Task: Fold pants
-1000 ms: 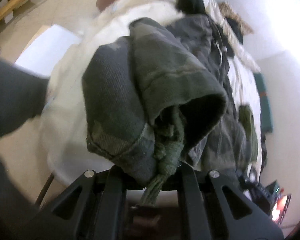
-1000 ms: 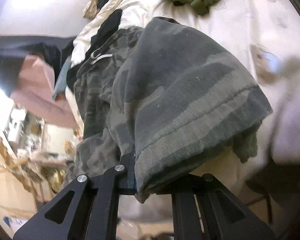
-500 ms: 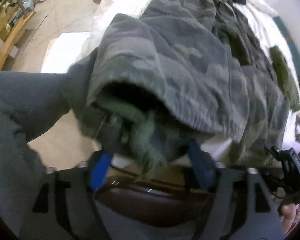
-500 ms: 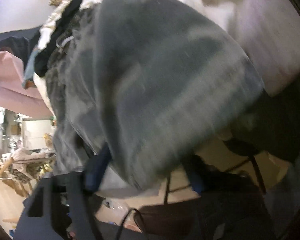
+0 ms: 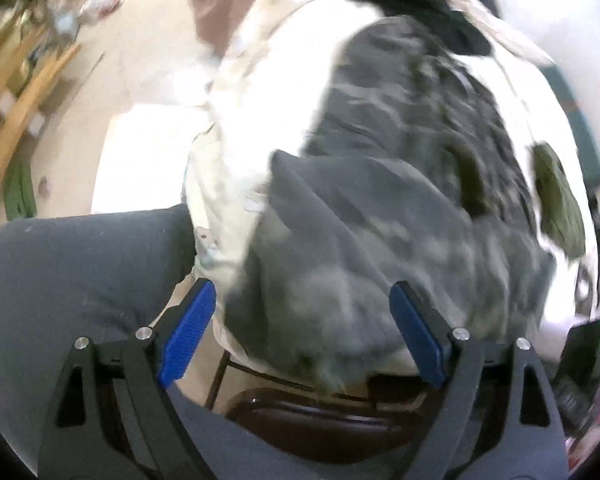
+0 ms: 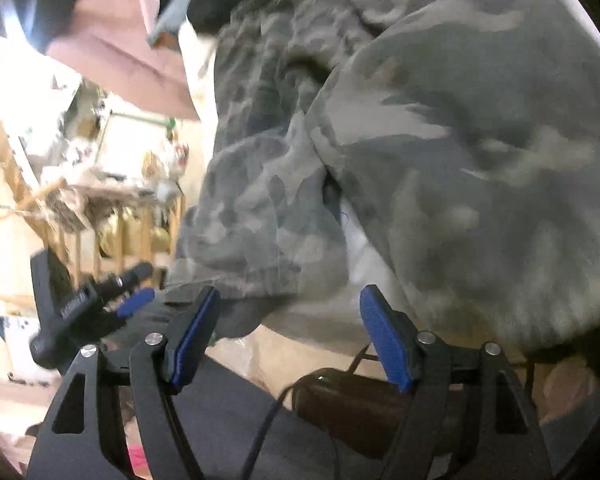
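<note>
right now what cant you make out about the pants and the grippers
- Camo pants, left wrist view: motion blur smears the folds, so I cannot tell how neat the fold is.
- Pants, right wrist view: the right edge of the frame cuts them off.
- Left gripper, jaws opening, and right gripper, jaws closing: pads look clear of the cloth, but blur leaves light contact uncertain.
- White bed cover: overexposed, detail lost.

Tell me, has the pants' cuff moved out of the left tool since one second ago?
Yes. The pants now lie on the white bedding, beyond the open left tool, no longer clamped between its blue pads.
</note>
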`<state>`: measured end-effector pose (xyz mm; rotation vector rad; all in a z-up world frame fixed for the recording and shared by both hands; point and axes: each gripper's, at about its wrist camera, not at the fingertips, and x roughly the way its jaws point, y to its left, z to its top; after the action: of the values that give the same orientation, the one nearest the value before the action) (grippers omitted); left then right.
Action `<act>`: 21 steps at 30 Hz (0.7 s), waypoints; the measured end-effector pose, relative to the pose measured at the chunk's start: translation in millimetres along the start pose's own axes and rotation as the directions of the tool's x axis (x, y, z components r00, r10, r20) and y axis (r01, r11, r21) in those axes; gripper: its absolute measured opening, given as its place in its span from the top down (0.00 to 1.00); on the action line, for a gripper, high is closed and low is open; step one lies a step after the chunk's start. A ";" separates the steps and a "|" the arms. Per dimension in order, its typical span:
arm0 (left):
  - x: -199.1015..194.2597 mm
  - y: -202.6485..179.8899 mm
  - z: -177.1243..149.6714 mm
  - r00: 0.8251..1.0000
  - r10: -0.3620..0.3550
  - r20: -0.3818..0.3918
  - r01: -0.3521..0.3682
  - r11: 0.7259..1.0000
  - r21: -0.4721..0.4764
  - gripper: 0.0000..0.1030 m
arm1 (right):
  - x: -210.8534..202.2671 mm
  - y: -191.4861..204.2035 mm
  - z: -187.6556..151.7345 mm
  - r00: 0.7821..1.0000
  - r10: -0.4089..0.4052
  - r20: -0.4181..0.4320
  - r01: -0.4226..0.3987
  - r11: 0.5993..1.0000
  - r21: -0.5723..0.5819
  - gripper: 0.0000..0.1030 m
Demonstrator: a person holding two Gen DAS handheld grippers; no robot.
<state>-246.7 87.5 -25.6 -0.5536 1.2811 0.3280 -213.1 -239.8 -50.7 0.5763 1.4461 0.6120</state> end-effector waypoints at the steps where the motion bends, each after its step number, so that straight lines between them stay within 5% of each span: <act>1: 9.2 5.1 3.7 1.000 0.001 -0.024 -0.001 1.000 -0.015 0.19 | 14.2 -0.8 5.9 0.999 -0.019 -0.029 0.019 1.000 -0.007 0.51; 3: 29.9 11.1 12.9 0.998 -0.005 -0.068 0.003 0.999 -0.032 0.22 | 34.3 -5.6 13.0 0.997 -0.046 -0.066 0.047 0.999 0.018 0.55; 7: 49.0 3.8 3.3 0.988 -0.029 -0.149 0.033 0.999 0.027 0.53 | 53.1 -16.7 17.3 0.996 -0.017 -0.089 0.024 0.997 0.078 0.53; 8: 49.5 1.5 -0.6 0.987 -0.038 -0.158 0.043 0.999 0.030 0.55 | 53.6 -18.8 18.3 0.996 0.005 -0.087 0.003 0.996 0.088 0.53; 9: 46.6 -0.9 -2.6 0.989 -0.029 -0.142 0.038 0.998 0.058 0.63 | 52.3 -19.4 19.6 0.997 0.000 -0.077 0.006 0.997 0.076 0.62; 10: 42.3 -3.6 -3.9 0.992 -0.009 -0.124 0.019 0.996 0.083 0.76 | 48.4 -20.2 20.2 0.998 -0.026 -0.058 0.030 0.997 0.067 0.84; 14: 27.8 -10.6 -7.3 0.995 -0.011 -0.100 0.026 0.989 0.143 0.80 | 31.5 -12.3 17.4 0.998 -0.052 -0.024 0.052 0.999 0.010 0.92; 16: 22.0 -16.9 -10.1 0.996 -0.015 -0.088 0.031 0.982 0.186 0.89 | 23.5 -4.0 14.9 0.999 -0.035 -0.014 0.035 0.999 -0.027 0.94; 21: -3.5 -18.4 -11.4 0.996 -0.065 -0.067 0.076 0.981 0.181 0.90 | -1.0 10.2 16.3 1.000 0.020 0.024 -0.019 0.998 -0.052 0.94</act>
<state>-247.2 66.2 -20.6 -0.4537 1.3315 0.1325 -197.3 -233.1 -42.2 0.5561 1.3994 0.6536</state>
